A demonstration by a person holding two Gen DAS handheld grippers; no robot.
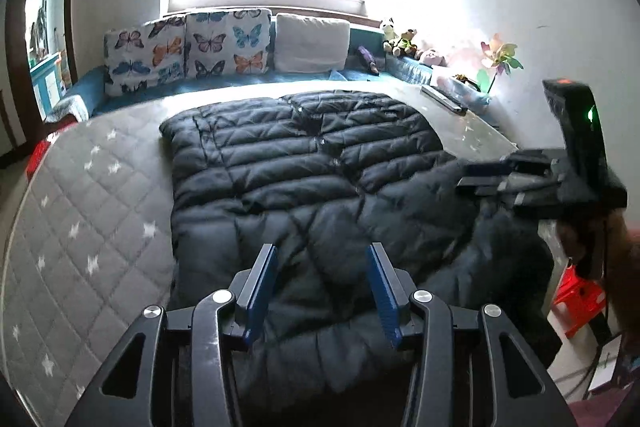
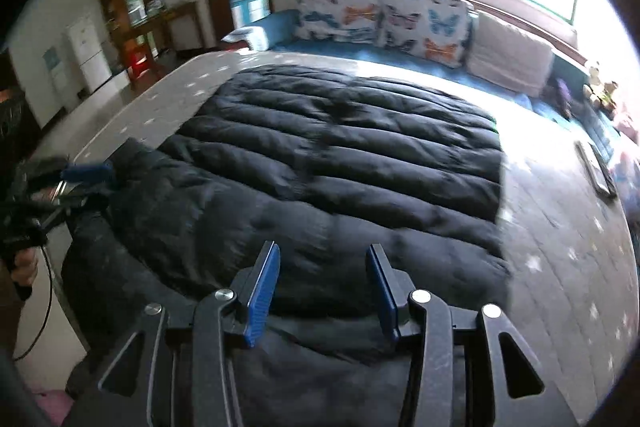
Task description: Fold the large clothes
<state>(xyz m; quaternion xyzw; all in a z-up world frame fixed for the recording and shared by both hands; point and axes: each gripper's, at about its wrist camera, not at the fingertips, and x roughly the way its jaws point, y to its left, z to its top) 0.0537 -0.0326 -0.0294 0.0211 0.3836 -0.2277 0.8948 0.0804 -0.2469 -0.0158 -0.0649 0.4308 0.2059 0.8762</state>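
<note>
Lying flat across a grey quilted mattress [image 1: 80, 227] with white stars: 1 large black puffer jacket [image 1: 304, 163], front side up, its near edge hanging over the mattress edge toward both cameras.

Left gripper [image 1: 323, 291]: above the near part of the jacket, blue pads parted, nothing between them, only fabric showing through the gap.

Right gripper [image 2: 323, 287]: above the jacket's near edge, pads likewise spread and clear of the cloth; seen from the left wrist view at the right edge, blurred, beside the jacket's raised right portion.

Background items: 2 butterfly-print cushions [image 1: 184, 47], 1 plain white cushion [image 1: 312, 41], all leaning against a window ledge; several plush toys [image 1: 400, 39]; 1 red plastic stool [image 1: 578, 301] on the floor at right.
</note>
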